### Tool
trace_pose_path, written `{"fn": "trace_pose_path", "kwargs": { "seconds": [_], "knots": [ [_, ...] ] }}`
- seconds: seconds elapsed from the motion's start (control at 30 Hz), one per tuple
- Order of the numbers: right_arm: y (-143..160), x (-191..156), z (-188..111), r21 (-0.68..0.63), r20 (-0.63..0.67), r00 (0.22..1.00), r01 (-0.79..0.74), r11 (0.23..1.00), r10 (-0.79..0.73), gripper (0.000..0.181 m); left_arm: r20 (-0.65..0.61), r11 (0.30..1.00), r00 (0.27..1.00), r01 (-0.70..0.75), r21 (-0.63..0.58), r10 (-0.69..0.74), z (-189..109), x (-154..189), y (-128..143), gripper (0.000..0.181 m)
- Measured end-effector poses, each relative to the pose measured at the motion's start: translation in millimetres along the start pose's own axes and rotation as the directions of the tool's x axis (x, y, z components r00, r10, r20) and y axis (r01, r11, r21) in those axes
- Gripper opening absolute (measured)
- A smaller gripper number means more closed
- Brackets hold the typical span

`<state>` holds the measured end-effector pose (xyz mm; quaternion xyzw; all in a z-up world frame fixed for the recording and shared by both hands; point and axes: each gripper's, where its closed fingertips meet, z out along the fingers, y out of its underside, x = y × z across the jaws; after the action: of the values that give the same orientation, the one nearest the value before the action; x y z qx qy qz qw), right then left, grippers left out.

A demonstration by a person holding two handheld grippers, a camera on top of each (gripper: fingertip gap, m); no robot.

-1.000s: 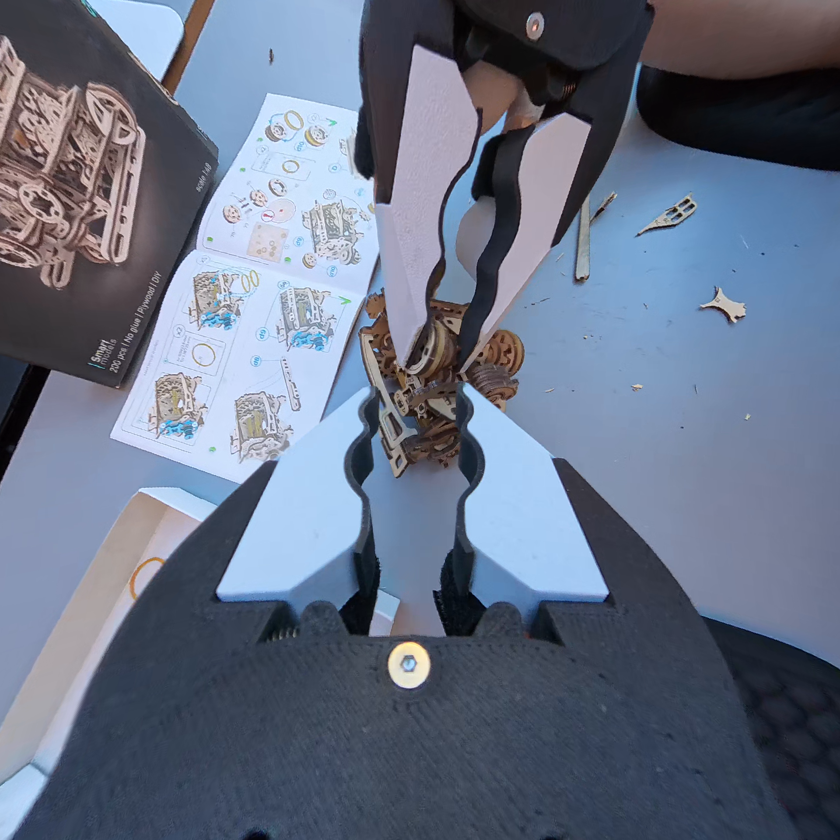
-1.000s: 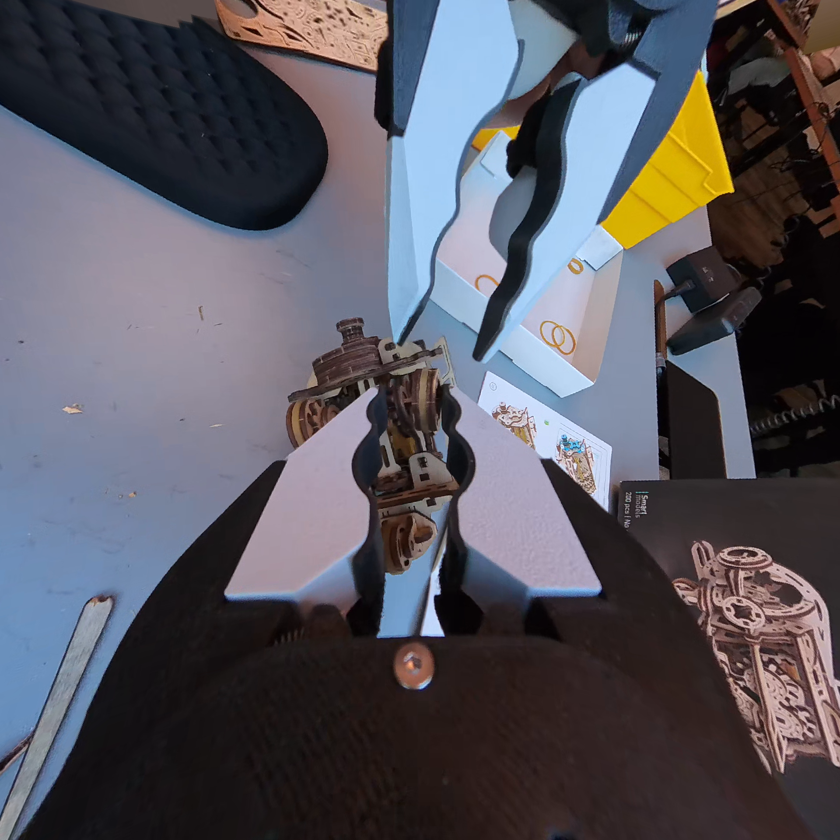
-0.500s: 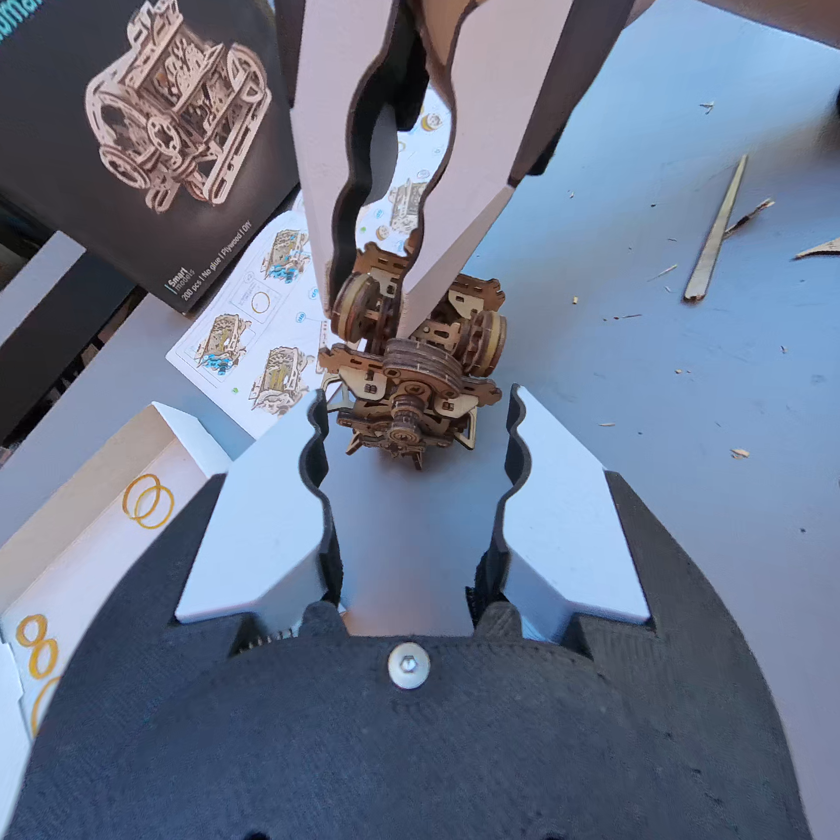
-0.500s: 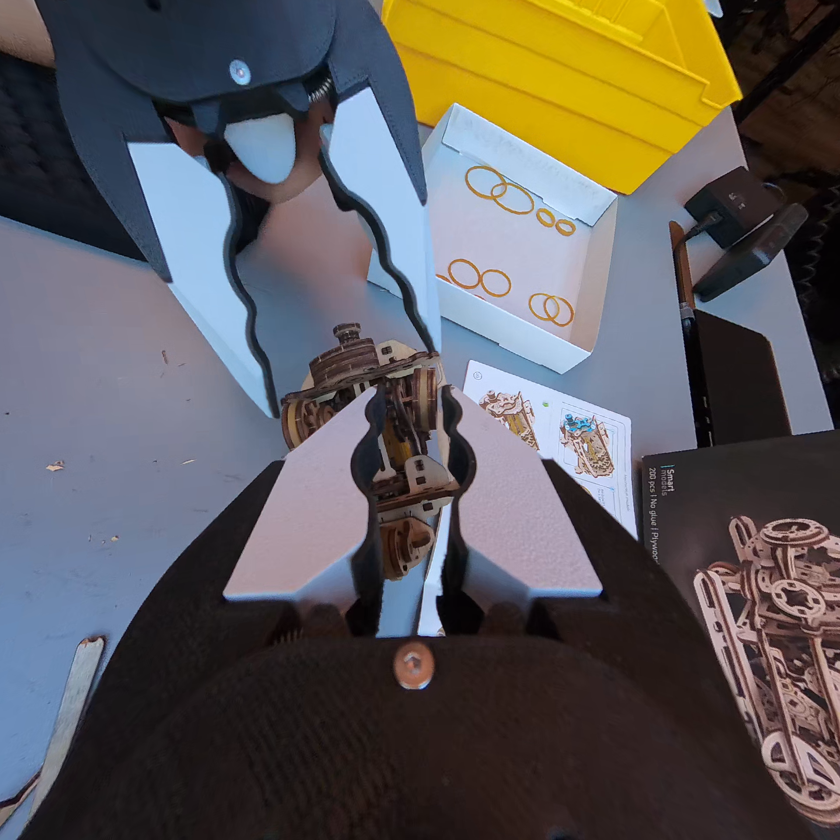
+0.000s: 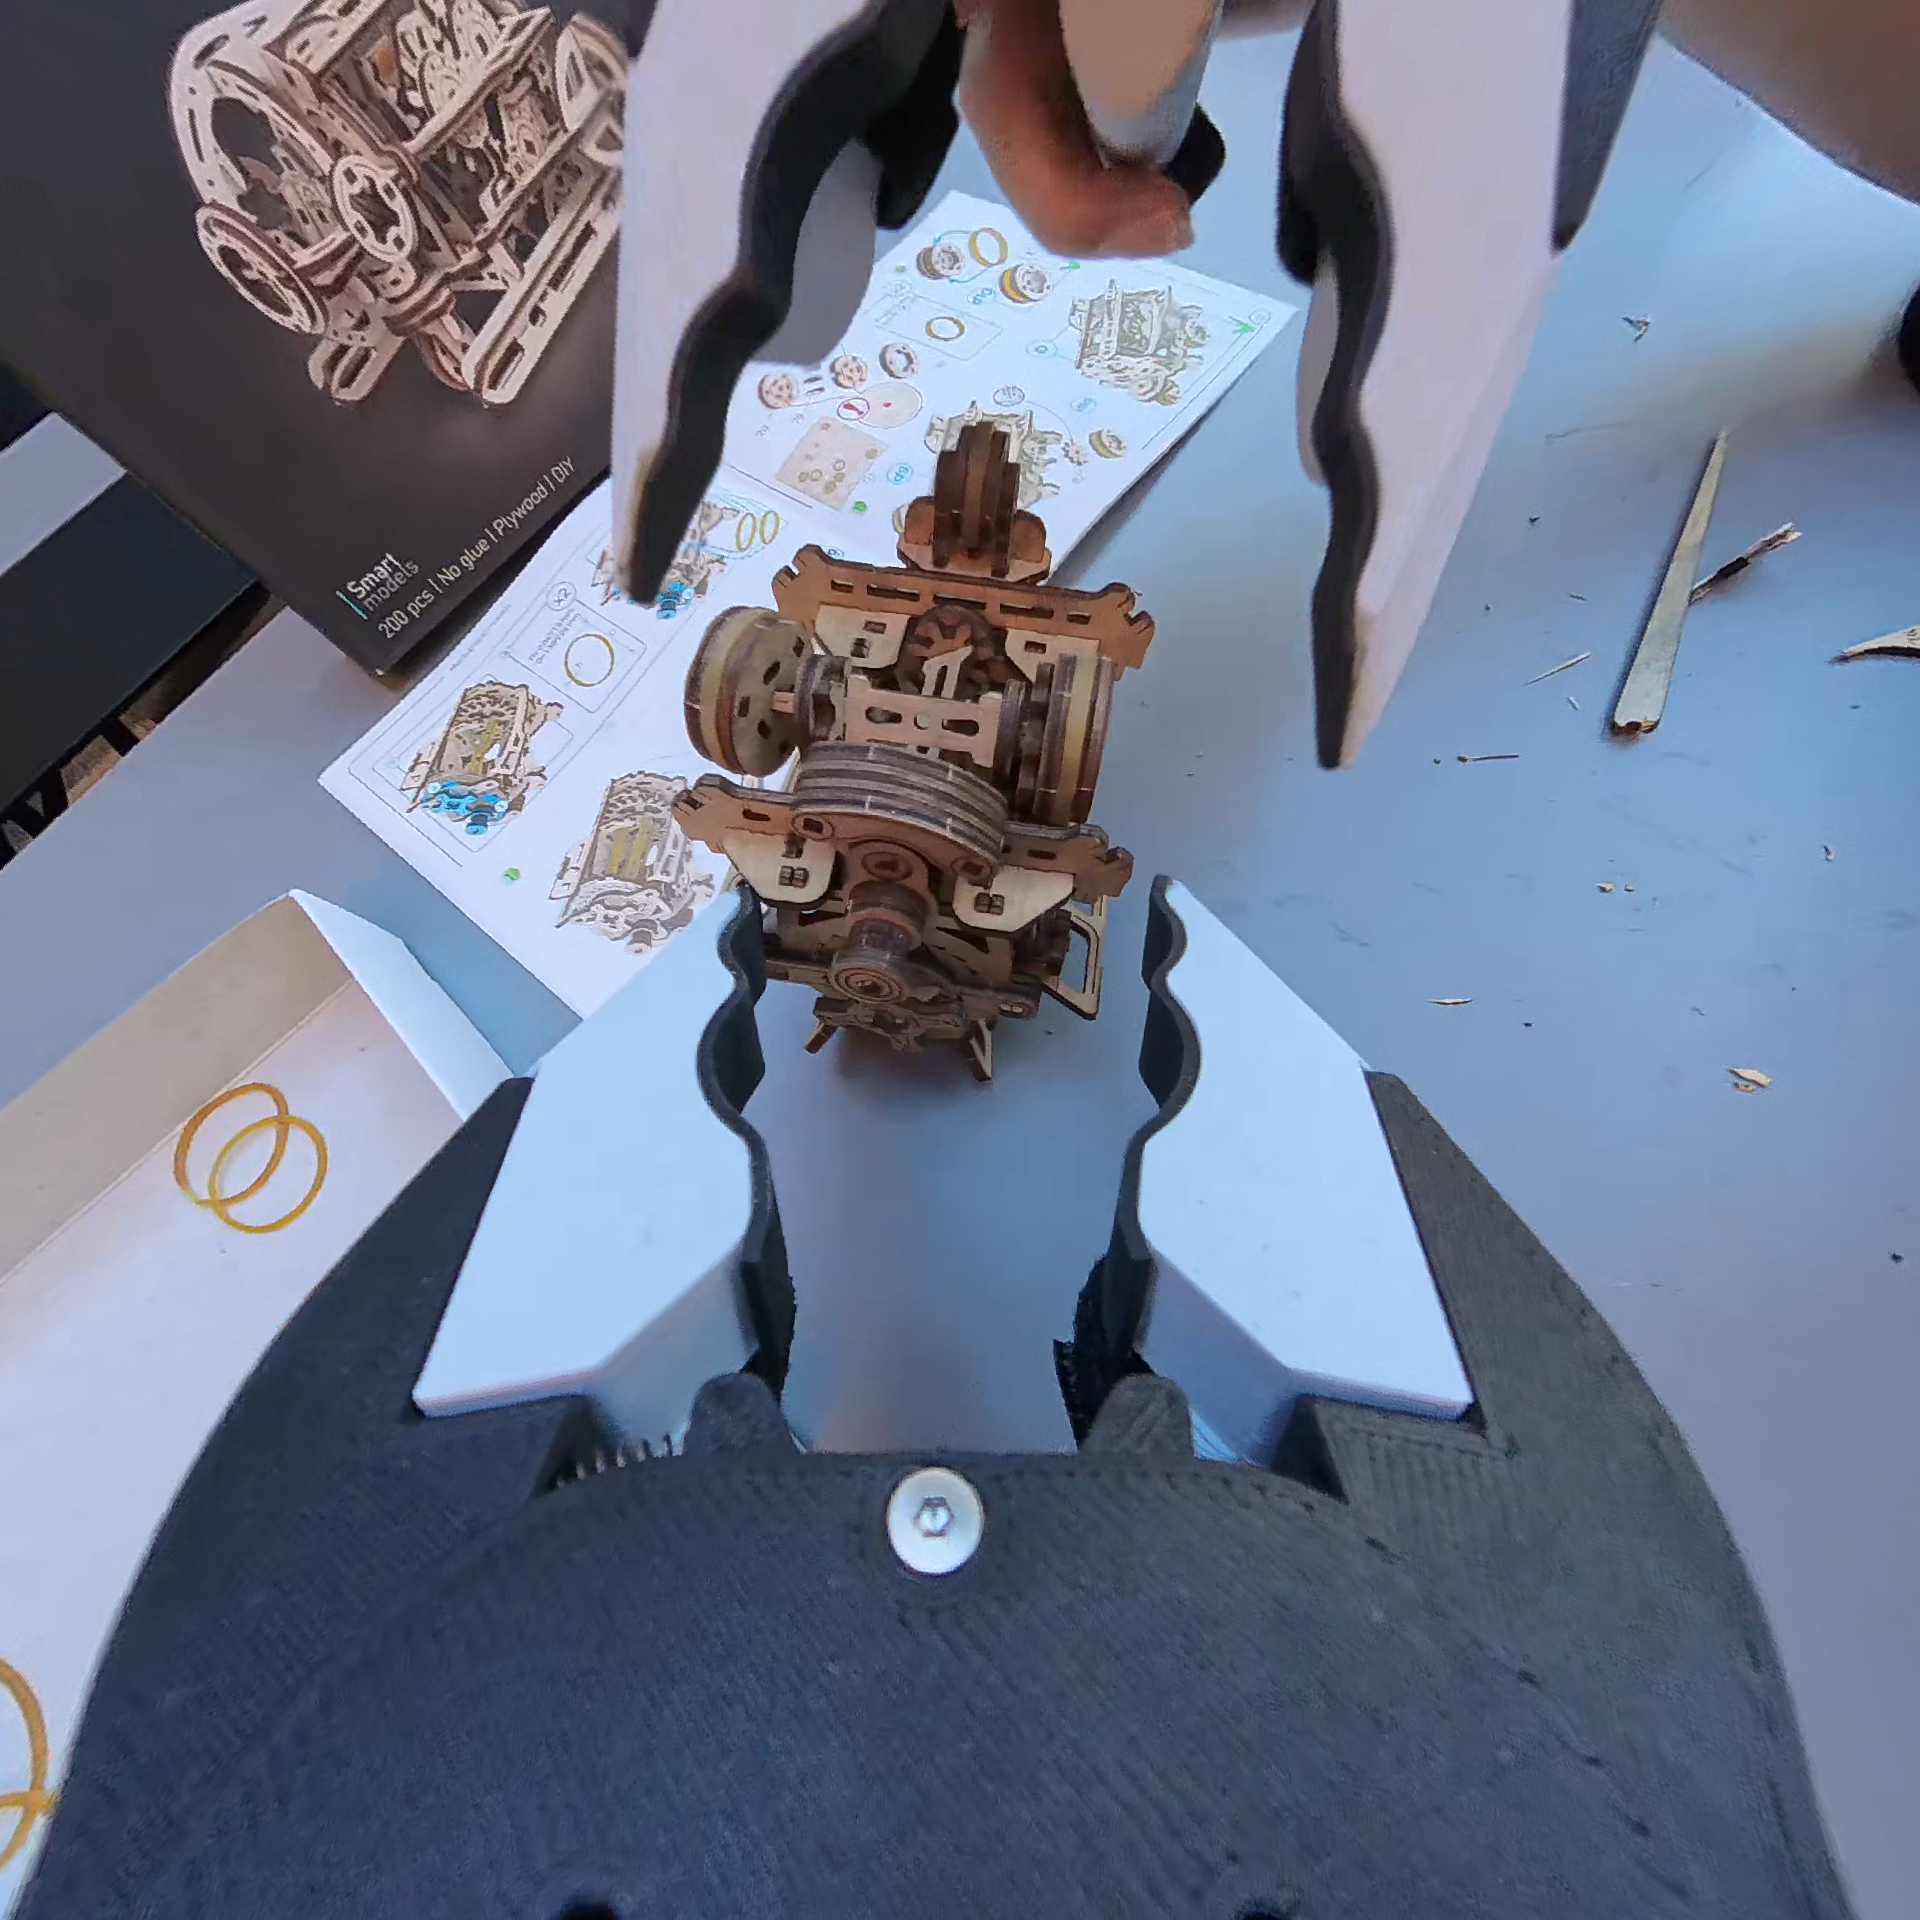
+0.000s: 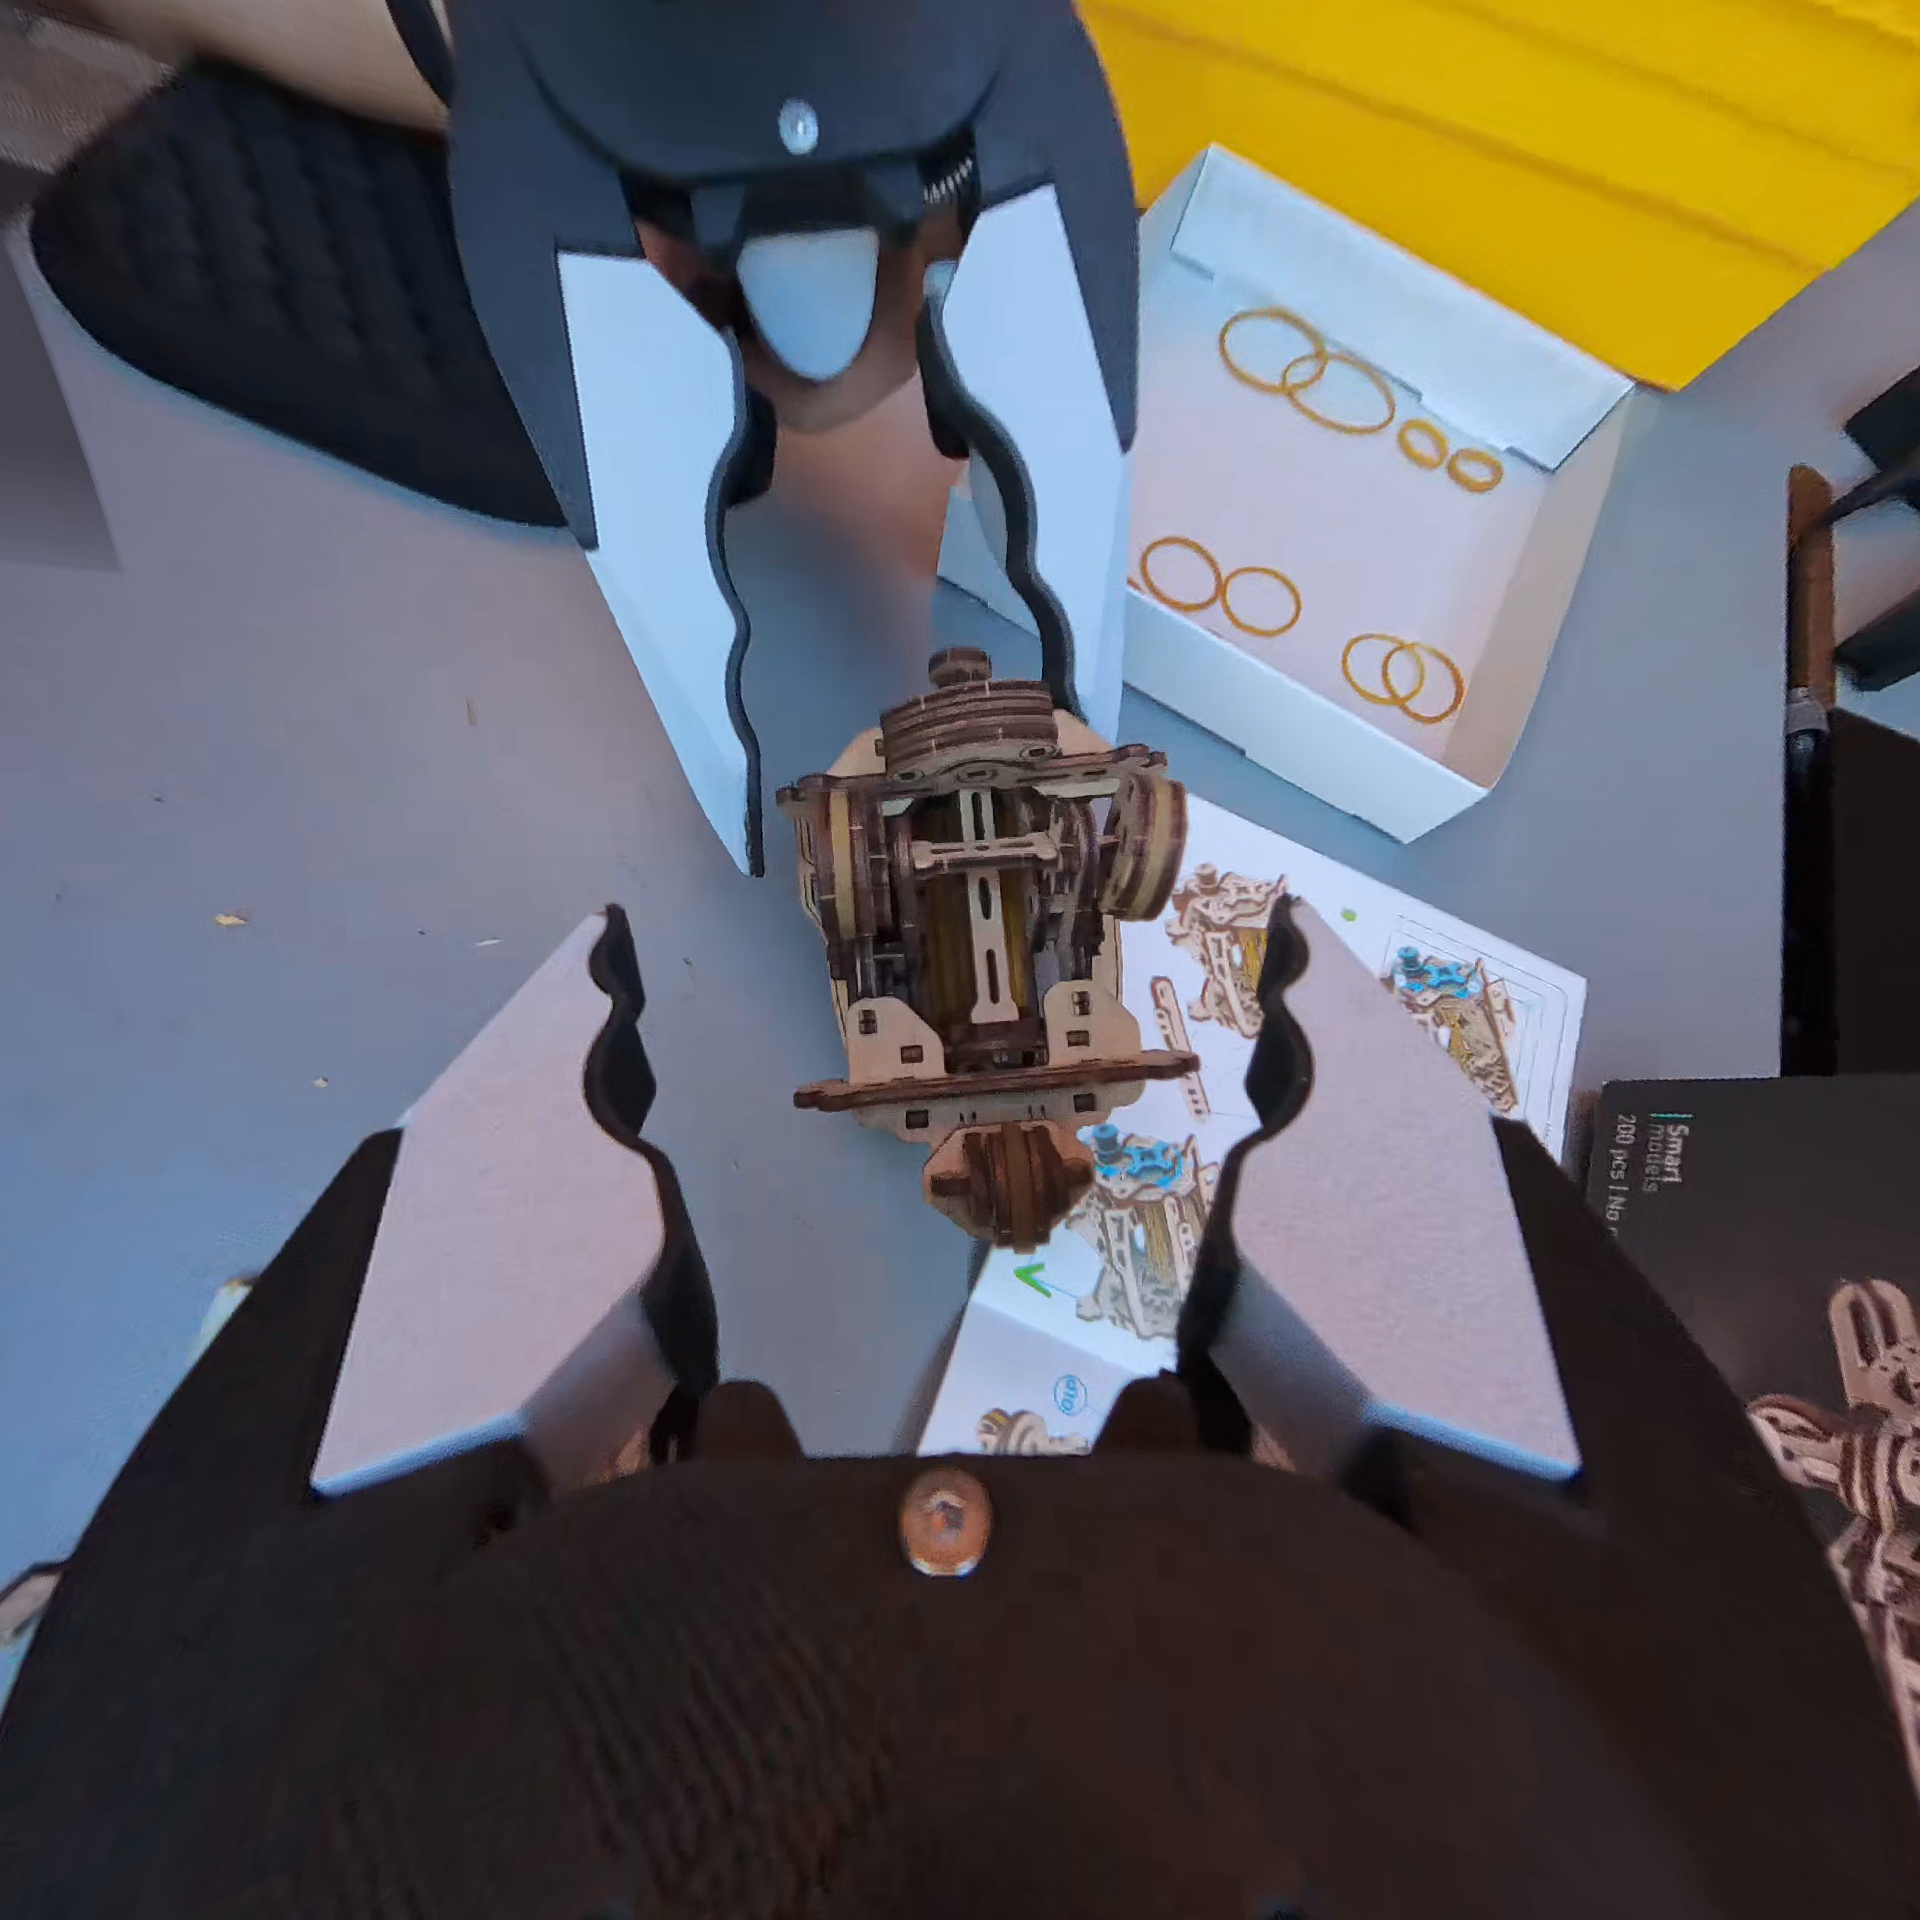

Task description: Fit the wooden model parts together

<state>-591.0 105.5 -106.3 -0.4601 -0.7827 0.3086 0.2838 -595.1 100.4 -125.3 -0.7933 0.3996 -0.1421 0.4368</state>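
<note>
Both the left gripper [image 5: 948, 904] and right gripper [image 6: 948, 914] gape wide, holding nothing — the wooden model [image 5: 904, 790] apparently rests free on the table [image 5: 1558, 987].

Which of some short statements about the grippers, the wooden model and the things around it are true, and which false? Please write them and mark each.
1. Both grippers are open. True: the left gripper and the right gripper grip nothing.
2. The wooden model hangs in the air between the fingers. False: it stands on the grey table.
3. The white tray holds yellow rubber bands. True.
4. The instruction sheet lies on top of the model. False: it lies flat on the table, behind the model.
5. A yellow bin stands beyond the tray. True.
</note>
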Motion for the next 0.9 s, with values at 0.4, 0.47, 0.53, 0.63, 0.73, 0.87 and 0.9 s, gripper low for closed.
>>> {"fn": "trace_pose_path", "kwargs": {
  "seconds": [0.4,0.47,0.53,0.63,0.73,0.87,0.9],
  "knots": [
    [-9.5,-2.8,9.3,-0.093,0.082,0.989,0.127,0.988,-0.119,0.074,-0.016,0.999,0.999,-0.038,0.036,0.038,-0.5,5.6,-0.6,0.066],
    [-9.3,-2.9,9.7,-0.108,0.080,0.989,0.131,0.986,-0.123,0.074,-0.018,0.998,0.999,-0.039,0.040,0.039,-0.3,5.8,-0.7,0.066],
    [-8.4,-3.0,9.4,-0.127,0.079,0.988,0.141,0.982,-0.132,0.074,-0.021,0.998,0.999,-0.039,0.044,0.040,-0.2,5.8,-0.9,0.067],
    [-8.1,-3.5,9.2,-0.127,0.093,0.987,0.139,0.982,-0.128,0.073,-0.026,0.998,0.999,-0.037,0.048,0.038,0.1,5.9,-1.1,0.066],
    [-8.4,-3.5,9.2,-0.126,0.105,0.985,0.146,0.981,-0.133,0.071,-0.032,0.998,0.999,-0.027,0.051,0.028,0.5,5.4,-1.2,0.066],
    [-8.1,-3.4,8.8,-0.138,0.104,0.986,0.141,0.980,-0.127,0.071,-0.039,0.998,0.999,-0.022,0.055,0.024,1.0,5.7,-1.7,0.066],
    [-8.2,-3.2,9.0,-0.132,0.105,0.987,0.133,0.982,-0.120,0.071,-0.040,0.998,0.999,-0.020,0.055,0.022,1.0,5.7,-1.8,0.066]
  ]
}}
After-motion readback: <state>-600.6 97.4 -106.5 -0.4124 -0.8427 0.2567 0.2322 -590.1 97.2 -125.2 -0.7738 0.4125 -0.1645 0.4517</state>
